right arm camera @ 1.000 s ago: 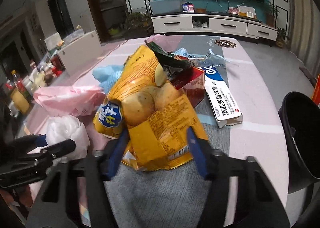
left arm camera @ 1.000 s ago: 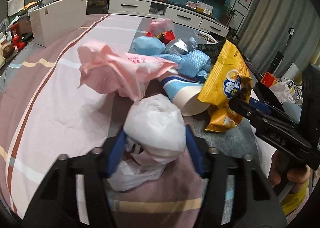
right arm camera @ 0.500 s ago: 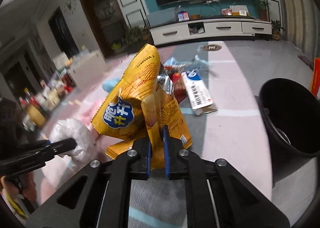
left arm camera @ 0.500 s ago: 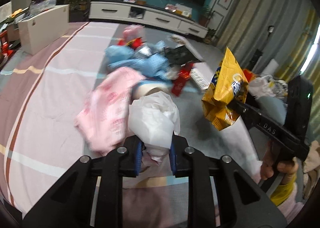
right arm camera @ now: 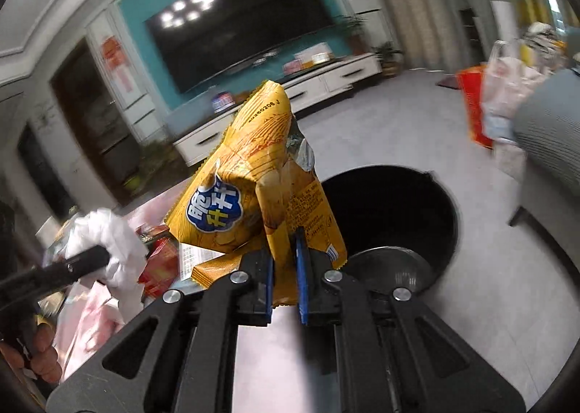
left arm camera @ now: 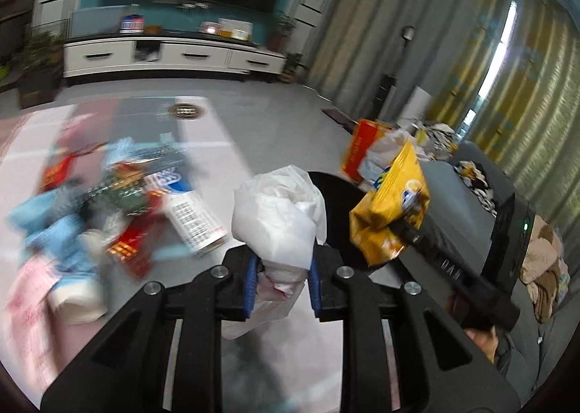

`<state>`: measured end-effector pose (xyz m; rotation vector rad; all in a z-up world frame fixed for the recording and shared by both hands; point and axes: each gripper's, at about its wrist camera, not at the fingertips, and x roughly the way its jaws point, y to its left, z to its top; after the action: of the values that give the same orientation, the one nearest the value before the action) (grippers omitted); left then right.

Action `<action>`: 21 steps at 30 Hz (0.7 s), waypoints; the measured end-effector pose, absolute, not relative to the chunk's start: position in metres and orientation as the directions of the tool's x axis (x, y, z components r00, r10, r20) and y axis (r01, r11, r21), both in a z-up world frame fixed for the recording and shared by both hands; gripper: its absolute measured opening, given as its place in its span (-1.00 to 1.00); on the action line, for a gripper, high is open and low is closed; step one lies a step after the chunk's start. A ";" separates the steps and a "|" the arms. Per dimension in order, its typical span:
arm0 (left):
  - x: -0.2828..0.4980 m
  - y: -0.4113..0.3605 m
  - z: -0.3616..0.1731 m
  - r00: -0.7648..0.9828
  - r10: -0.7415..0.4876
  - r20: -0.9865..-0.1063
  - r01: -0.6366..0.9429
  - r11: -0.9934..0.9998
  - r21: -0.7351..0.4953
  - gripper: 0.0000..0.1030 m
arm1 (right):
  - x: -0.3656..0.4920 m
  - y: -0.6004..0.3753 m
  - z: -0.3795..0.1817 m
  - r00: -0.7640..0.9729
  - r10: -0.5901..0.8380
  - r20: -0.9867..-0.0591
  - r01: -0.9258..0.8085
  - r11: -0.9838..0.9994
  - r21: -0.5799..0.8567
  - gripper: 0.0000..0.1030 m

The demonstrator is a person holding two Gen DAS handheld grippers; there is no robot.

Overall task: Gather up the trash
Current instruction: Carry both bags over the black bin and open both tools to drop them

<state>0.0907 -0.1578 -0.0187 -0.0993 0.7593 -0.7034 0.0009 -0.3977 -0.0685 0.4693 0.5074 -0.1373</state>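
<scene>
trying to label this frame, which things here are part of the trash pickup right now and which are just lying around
In the job now:
- white plastic bag, clamped in the left gripper
- yellow chip bag, clamped in the right gripper
- black bin, the likely drop spot

Just lying about:
- white box and other wrappers on the table, blurred
- TV
- TV cabinet

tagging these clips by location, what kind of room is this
Most likely a home living room: a large wall TV hangs over a long white media cabinet, curtains cover the windows, and a grey sofa stands nearby. Trash lies scattered on a patterned rug.
</scene>
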 end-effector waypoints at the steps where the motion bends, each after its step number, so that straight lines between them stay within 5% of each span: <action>1: 0.101 -0.183 -0.021 0.491 -0.629 -0.603 0.568 0.756 -0.325 -0.53 | 0.003 -0.407 -0.072 0.861 -0.034 -0.507 0.268 0.877 0.398 -0.78; 9: 0.148 -0.296 -0.056 0.387 -0.645 -0.659 0.618 0.712 -0.334 -0.30 | 0.023 -0.457 -0.115 0.778 -0.095 -0.621 0.399 0.839 0.371 -0.54; 10: 0.150 -0.302 -0.063 0.383 -0.639 -0.667 0.614 0.716 -0.333 -0.22 | 0.025 -0.460 -0.118 0.770 -0.093 -0.631 0.405 0.836 0.370 -0.40; 12: 0.155 -0.311 -0.073 0.382 -0.622 -0.683 0.606 0.727 -0.323 0.33 | 0.024 -0.462 -0.124 0.761 -0.101 -0.641 0.421 0.828 0.370 -0.02; 13: 0.156 -0.313 -0.077 0.382 -0.616 -0.689 0.603 0.731 -0.319 0.38 | 0.022 -0.464 -0.126 0.760 -0.108 -0.641 0.432 0.821 0.373 0.09; 21: 0.132 -0.282 -0.072 0.428 -0.594 -0.682 0.601 0.750 -0.276 0.52 | 0.008 -0.459 -0.113 0.780 -0.095 -0.619 0.418 0.815 0.402 0.12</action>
<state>0.1319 -0.2825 -0.0720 0.0097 0.8474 -0.7460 0.0079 -0.4594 -0.1135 0.5566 0.6202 -0.2931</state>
